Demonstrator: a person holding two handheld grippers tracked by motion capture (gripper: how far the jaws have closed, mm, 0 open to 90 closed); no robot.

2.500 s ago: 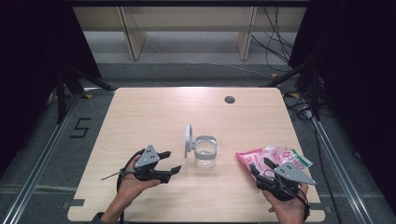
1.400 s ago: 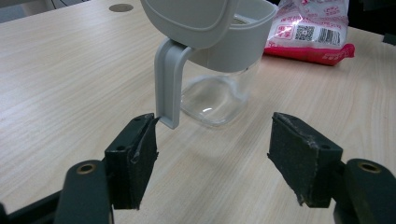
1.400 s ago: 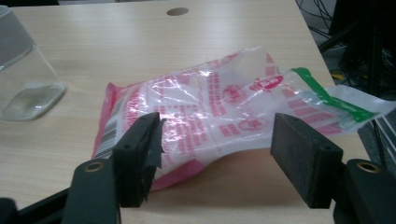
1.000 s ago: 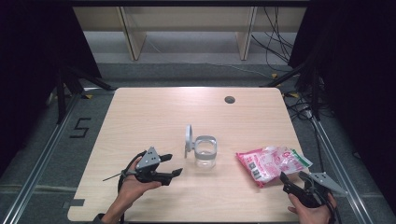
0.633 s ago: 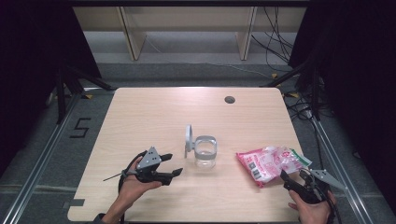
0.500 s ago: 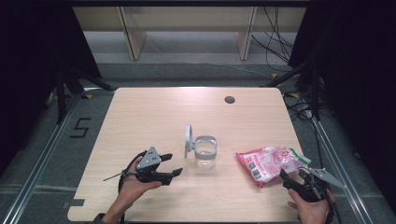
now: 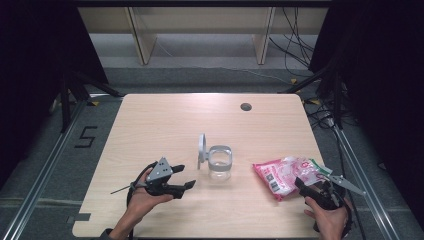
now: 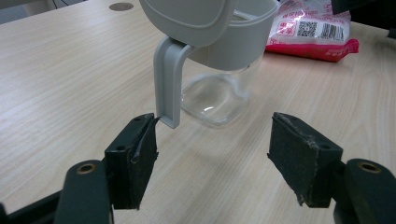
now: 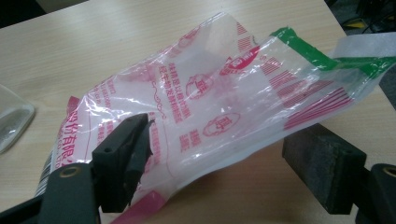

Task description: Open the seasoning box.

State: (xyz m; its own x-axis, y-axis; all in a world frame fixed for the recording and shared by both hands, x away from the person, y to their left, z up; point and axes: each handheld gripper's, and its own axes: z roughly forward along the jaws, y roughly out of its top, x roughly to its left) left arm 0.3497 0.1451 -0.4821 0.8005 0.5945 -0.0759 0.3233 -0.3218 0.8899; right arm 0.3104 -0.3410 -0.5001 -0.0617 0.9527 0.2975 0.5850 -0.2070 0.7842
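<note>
Right gripper view: bag's [image 9: 224, 107] green seal.

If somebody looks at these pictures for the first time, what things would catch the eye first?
Probably the red-and-white plastic bag at the table's right edge, with the right gripper open just beside it. Next comes the clear jar near the middle, its grey hinged lid standing open, and the left gripper open to its left.
</note>
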